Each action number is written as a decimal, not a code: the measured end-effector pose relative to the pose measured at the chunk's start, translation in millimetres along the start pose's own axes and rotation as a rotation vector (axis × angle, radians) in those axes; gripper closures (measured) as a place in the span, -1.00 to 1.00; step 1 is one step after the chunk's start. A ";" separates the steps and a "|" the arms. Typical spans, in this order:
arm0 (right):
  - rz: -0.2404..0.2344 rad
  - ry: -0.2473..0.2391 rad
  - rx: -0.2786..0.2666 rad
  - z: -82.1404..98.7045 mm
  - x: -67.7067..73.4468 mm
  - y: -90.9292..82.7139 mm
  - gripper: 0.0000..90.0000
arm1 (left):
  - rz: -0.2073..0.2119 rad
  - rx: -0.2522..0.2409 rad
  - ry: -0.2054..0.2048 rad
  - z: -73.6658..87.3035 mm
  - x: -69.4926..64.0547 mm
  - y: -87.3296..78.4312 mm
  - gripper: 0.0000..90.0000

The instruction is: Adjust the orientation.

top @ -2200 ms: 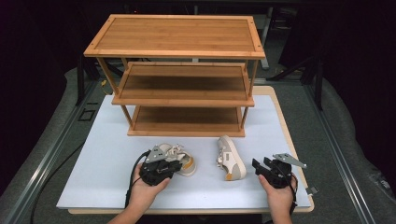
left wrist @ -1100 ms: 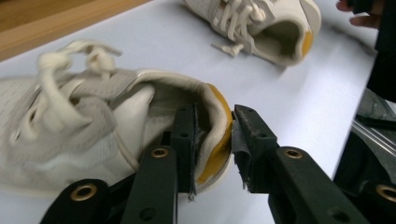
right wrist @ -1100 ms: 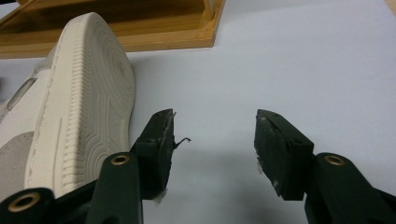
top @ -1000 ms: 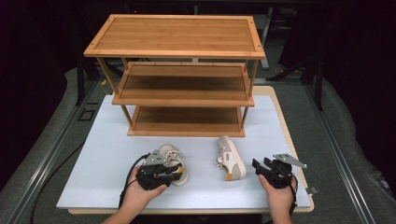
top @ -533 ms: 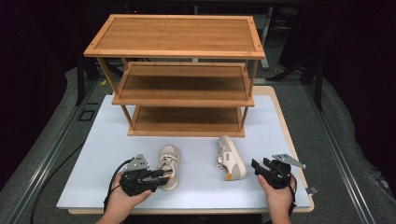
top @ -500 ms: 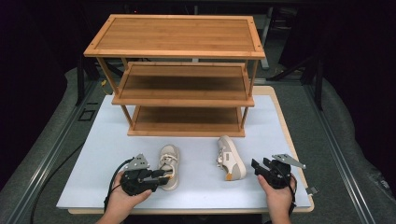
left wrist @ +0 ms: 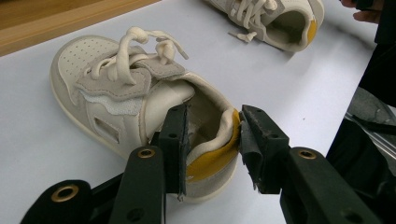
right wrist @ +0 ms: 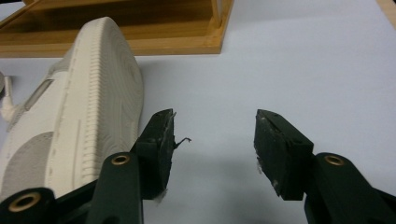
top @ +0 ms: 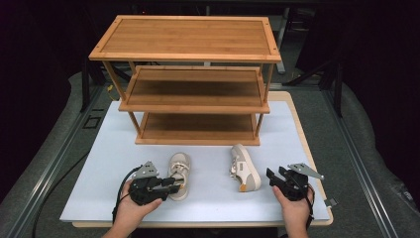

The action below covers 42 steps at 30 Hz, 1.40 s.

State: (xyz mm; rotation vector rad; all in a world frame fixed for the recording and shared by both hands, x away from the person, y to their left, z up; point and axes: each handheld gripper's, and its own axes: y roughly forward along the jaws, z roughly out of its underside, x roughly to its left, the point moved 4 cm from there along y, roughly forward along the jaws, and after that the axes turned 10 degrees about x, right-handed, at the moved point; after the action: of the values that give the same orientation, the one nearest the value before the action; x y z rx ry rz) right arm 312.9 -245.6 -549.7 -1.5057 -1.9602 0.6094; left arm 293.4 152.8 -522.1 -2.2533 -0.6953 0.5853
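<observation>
A white mat (top: 89, 168) lay over the table with a three-tier wooden rack (top: 198, 89) at its far side, and two small cream shoes sat in front of it, well apart; the left shoe (top: 179, 168) stood upright, its long axis running from toe near the rack to yellow heel (left wrist: 212, 161) toward the person, while the right shoe (top: 243, 168) lay tipped on its side, sole (right wrist: 100, 84) facing the right gripper (top: 277, 177); the left hand (top: 131, 210) was plainly the nearer one, low and level at the mat's near edge; the left gripper (left wrist: 212, 135) pointed toward the rack, its jaws just opened wider, one inside the heel opening, one outside the heel, not seen to pinch; the right gripper (right wrist: 214, 133) sat spread, empty, just beside its shoe.
</observation>
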 end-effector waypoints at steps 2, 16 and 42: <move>-0.026 -0.013 -0.001 -0.4 1.5 -0.8 0.07 | 0.010 0.000 -0.007 -1.2 0.7 0.2 0.40; -0.041 -0.133 -0.019 -5.0 27.5 -9.7 0.37 | 0.003 -0.049 -0.026 3.6 -0.6 -7.7 0.32; -0.104 -0.245 0.001 -7.6 51.1 -14.8 1.00 | -0.098 -0.106 -0.113 11.5 35.4 -27.7 0.27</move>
State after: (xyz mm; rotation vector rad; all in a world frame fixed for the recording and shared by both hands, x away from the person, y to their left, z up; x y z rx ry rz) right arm 298.2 -199.9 -525.5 -1.3718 -2.2056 0.7795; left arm 304.8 197.5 -516.8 -2.2815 -0.9076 0.6444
